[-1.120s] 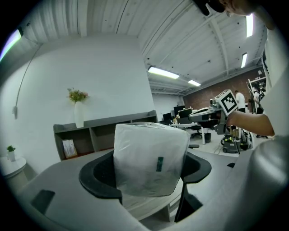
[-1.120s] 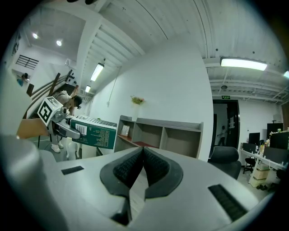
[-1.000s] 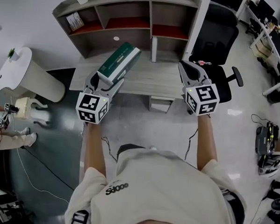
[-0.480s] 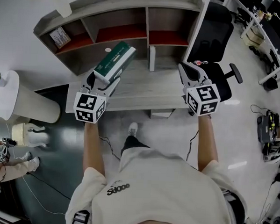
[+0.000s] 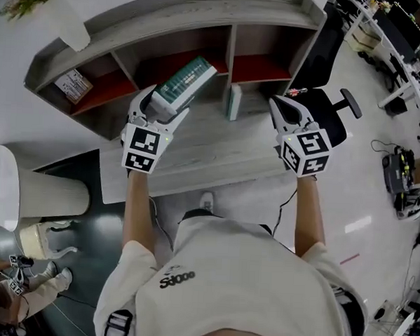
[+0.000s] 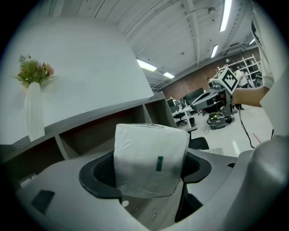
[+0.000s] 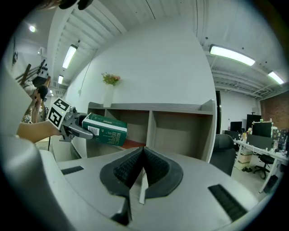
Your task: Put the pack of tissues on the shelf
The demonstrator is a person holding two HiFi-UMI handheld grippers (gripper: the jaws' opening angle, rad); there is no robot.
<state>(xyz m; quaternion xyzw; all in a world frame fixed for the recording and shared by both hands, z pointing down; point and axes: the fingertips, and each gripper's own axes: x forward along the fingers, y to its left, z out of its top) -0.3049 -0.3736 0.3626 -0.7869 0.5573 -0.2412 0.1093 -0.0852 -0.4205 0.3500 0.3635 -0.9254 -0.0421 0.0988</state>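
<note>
The green and white pack of tissues (image 5: pixel 187 81) is held off the desk, its far end at the mouth of the shelf's (image 5: pixel 177 20) middle compartment, which has a red floor. My left gripper (image 5: pixel 163 100) is shut on its near end. In the left gripper view the pack's white end (image 6: pixel 151 158) fills the space between the jaws of the left gripper (image 6: pixel 149 169). My right gripper (image 5: pixel 278 105) hovers over the right of the desk (image 5: pixel 197 152), shut and empty. From the right gripper (image 7: pixel 142 170) view the pack (image 7: pixel 106 130) shows in front of the shelf (image 7: pixel 156 108).
A small box (image 5: pixel 73 86) lies in the left compartment. A thin white upright item (image 5: pixel 234 102) stands on the desk by the divider. A vase with flowers (image 5: pixel 62 21) tops the shelf. A black office chair (image 5: pixel 333 117) is at the right, a white round stand (image 5: pixel 50 194) at the left.
My left gripper has carried the pack forward and up, from over the desk to the middle compartment's mouth. The person has stepped closer to the desk. The right gripper has hardly moved.
</note>
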